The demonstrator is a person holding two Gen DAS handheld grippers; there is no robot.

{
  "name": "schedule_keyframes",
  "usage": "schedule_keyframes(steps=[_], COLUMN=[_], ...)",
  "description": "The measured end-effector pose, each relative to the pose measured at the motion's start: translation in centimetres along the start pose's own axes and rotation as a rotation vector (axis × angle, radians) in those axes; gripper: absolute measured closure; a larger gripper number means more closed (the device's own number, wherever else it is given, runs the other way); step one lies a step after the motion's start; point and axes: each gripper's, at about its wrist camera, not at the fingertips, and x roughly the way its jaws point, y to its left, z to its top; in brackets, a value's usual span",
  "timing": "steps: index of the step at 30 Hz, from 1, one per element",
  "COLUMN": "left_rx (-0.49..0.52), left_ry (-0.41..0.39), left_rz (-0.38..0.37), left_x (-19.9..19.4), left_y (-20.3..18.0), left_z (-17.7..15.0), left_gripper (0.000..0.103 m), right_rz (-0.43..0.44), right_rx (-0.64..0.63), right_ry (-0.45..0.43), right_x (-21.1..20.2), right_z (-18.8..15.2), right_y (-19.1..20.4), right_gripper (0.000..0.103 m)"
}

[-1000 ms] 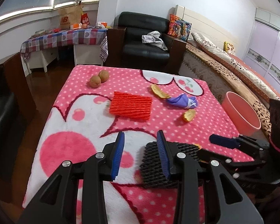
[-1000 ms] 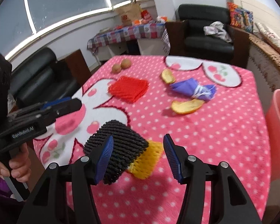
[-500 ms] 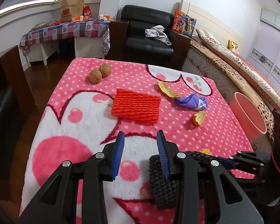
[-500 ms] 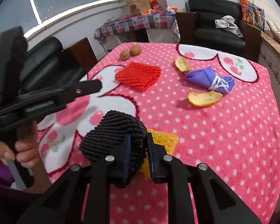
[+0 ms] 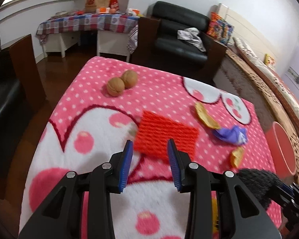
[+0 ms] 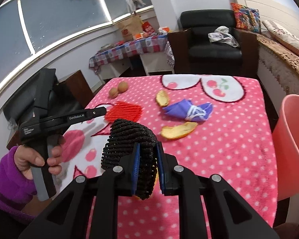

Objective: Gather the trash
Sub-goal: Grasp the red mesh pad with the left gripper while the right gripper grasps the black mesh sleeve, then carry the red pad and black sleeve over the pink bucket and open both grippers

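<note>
- Right gripper: its jaws are clamped on the black foam net, which bulges upward out of the pads, lifted off the pink blanket; a bit of yellow net shows just beneath it, near the blanket's near edge.
- Left gripper: jaws apart and empty, pointed down at the red foam net, which lies flat near the middle of the blanket, its near edge between the finger lines but not touched.
- Remaining litter: two orange peels and a knotted purple wrapper toward the blanket's right side; two walnuts close to the far-left corner.
- Pink bin: stands just beyond the blanket's right edge, the likely destination.
- Risk, black net: the pads pinch only a narrow band of springy mesh, so a quick swing toward the bin could let it slip free or snag and drag the yellow piece.
- Risk, red net: it is thin and lies flat on plush pile; closing too high would miss it, closing too low would pinch the blanket and pull the other items.
- Risk, crossing: both hands work close together near the near edge, so the tools may collide.
</note>
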Motion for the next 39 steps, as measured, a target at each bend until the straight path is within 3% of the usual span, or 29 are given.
schedule_keyframes(steps=[4, 11, 12, 13, 16, 25, 39], left_rx=[-0.007, 0.017, 0.024, 0.035, 0.057, 0.101, 0.164], left_ry=[0.034, 0.052, 0.051, 0.051, 0.040, -0.071, -0.156], left_rz=[0.036, 0.015, 0.016, 0.014, 0.004, -0.050, -0.184], left_x=[2.1, 3.4, 3.4, 3.4, 2.9, -1.3, -6.1], left_y=[0.3, -0.9, -1.2, -1.4, -2.2, -4.2, -7.7], left_z=[0.6, -0.1, -0.2, -0.3, -0.5, 0.5, 1.1], left_gripper=[0.067, 0.068, 0.073, 0.086, 0.095, 0.097, 0.097], right_rz=[-0.018, -0.046, -0.049, -0.052, -0.063, -0.089, -0.131], right_rx=[0.029, 0.052, 0.053, 0.053, 0.054, 0.061, 0.096], right_ry=[-0.002, -0.021, -0.022, -0.024, -0.027, -0.057, -0.105], right_x=[-0.1, -0.7, -0.8, -0.8, -0.9, -1.9, -4.0], right_z=[0.1, 0.4, 0.5, 0.4, 0.6, 0.7, 1.0], right_y=[-1.2, -2.5, -2.6, -2.6, -2.7, -3.1, -4.3], right_gripper=[0.087, 0.087, 0.087, 0.087, 0.087, 0.087, 0.087])
